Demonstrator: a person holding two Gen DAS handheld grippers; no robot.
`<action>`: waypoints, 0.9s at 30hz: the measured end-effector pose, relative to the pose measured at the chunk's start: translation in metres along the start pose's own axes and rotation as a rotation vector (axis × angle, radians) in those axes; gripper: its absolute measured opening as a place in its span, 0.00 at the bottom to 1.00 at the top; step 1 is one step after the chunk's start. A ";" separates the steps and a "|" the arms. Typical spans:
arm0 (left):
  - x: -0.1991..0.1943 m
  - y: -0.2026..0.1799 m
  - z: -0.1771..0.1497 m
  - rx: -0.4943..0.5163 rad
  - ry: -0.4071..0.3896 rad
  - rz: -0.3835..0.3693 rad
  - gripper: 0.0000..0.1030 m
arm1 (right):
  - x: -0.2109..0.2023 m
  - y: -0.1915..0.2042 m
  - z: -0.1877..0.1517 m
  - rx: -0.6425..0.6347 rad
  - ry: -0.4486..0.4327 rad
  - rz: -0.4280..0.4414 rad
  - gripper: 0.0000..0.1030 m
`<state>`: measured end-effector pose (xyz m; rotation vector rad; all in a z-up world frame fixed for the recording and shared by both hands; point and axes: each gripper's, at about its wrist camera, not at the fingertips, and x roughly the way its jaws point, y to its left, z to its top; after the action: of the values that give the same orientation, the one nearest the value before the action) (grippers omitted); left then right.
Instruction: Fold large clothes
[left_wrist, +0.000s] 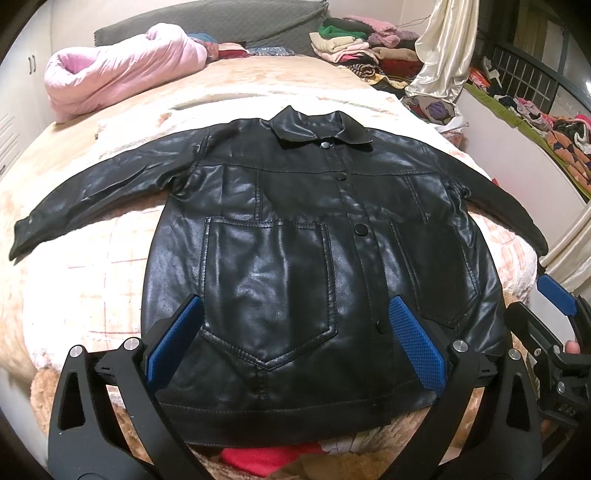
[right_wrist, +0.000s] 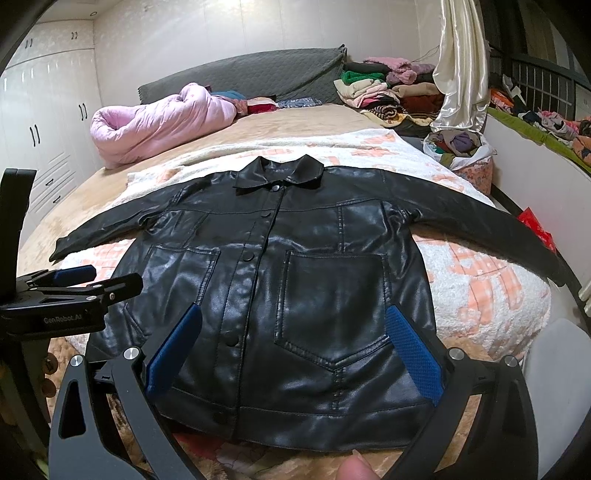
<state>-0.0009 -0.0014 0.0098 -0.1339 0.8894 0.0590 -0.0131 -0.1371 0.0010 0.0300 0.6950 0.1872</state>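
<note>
A black leather jacket (left_wrist: 295, 236) lies flat, front up and buttoned, on a white and pink blanket (left_wrist: 85, 280), collar far, both sleeves spread out sideways. It also shows in the right wrist view (right_wrist: 303, 266). My left gripper (left_wrist: 295, 332) is open and empty above the jacket's lower left pocket near the hem. My right gripper (right_wrist: 295, 339) is open and empty above the lower right pocket. The right gripper shows at the right edge of the left wrist view (left_wrist: 554, 295), and the left gripper at the left edge of the right wrist view (right_wrist: 74, 280).
A rolled pink quilt (left_wrist: 122, 66) lies at the far left of the bed. Stacks of folded clothes (left_wrist: 354, 40) and a cream curtain (left_wrist: 443, 48) stand at the far right. White wardrobes (right_wrist: 40, 140) line the left. A red garment (left_wrist: 266, 458) lies under the hem.
</note>
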 end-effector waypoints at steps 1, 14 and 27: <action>0.000 0.000 0.000 0.000 0.000 0.000 0.91 | 0.000 0.000 0.000 0.000 0.000 -0.001 0.96; 0.000 -0.001 0.003 0.002 0.003 -0.003 0.91 | 0.001 -0.002 0.001 0.002 0.006 -0.002 0.96; 0.013 0.002 0.017 -0.021 -0.002 -0.009 0.91 | 0.013 -0.004 0.014 0.006 0.006 0.008 0.96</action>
<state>0.0206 0.0035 0.0101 -0.1571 0.8866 0.0597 0.0064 -0.1382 0.0036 0.0379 0.7012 0.1930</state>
